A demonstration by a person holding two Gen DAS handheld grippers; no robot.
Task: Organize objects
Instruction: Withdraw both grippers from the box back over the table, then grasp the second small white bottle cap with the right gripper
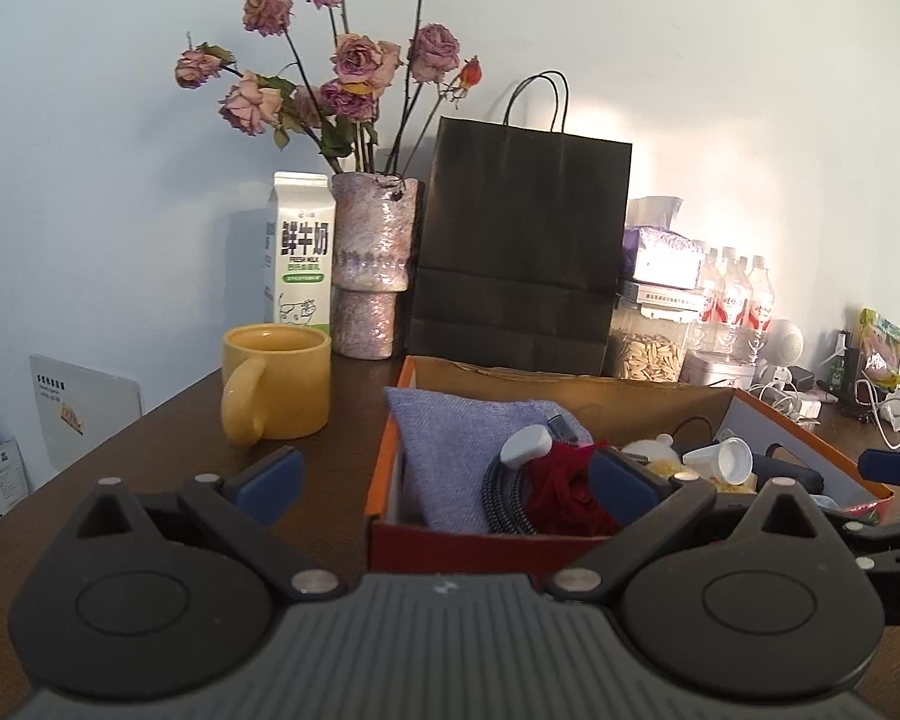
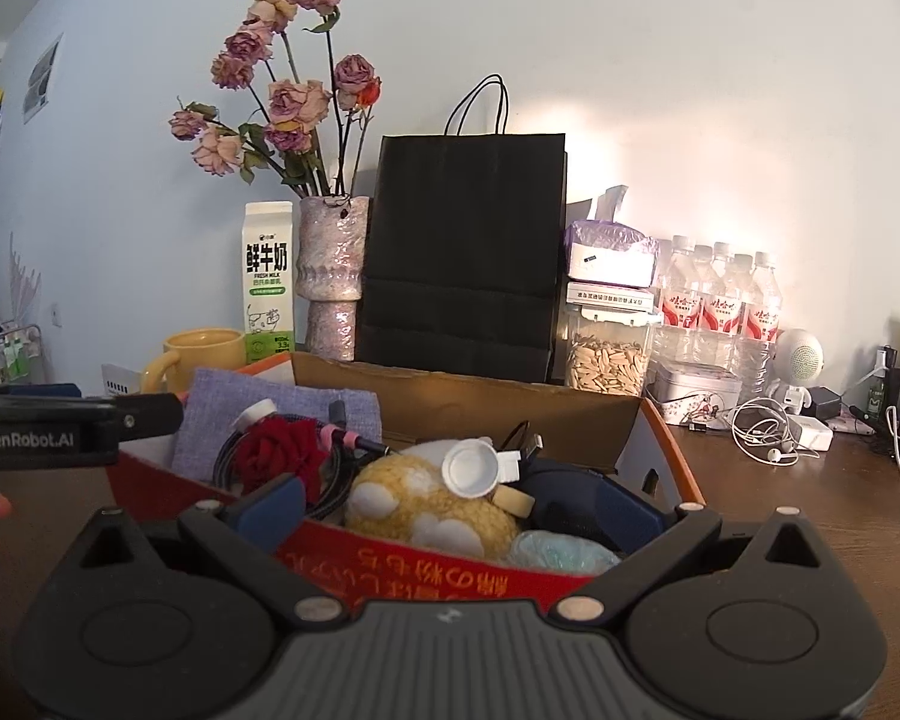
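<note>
Two tongs, both spread wide and empty: left tongs (image 1: 444, 483) poised over the near-left corner of the cardboard box (image 1: 390, 468), right tongs (image 2: 450, 507) over its red front wall, one blue pad (image 2: 273, 501) at the rim, the other inside. One box (image 2: 462, 396) on the dark desk (image 1: 168, 468), crammed with: one lilac cloth (image 1: 450, 450) at the left end; one red rose (image 2: 279, 453) lying on one coil of dark braided cable (image 1: 504, 495); one white charger plug (image 1: 525, 446) atop that coil; one yellow-and-white plush (image 2: 432, 504) in the middle; one white scoop (image 2: 471, 471) resting on the plush; one roll of cream tape (image 2: 513, 501) just beside it; one pale blue bundle (image 2: 561, 549) at the near-right corner. Behind the box, along the wall: one yellow mug (image 1: 276, 381), one milk carton (image 1: 300, 255), one glittery vase (image 1: 375, 267) holding roughly a dozen dried roses (image 1: 363, 60), one black paper bag (image 1: 519, 246), one jar of seeds (image 2: 609, 354), one tissue pack (image 2: 612, 252), about six water bottles (image 2: 720, 300), exact count hard to tell. Farther right: one small white robot figure (image 2: 801, 360), one tangle of white earphones (image 2: 762, 438).
</note>
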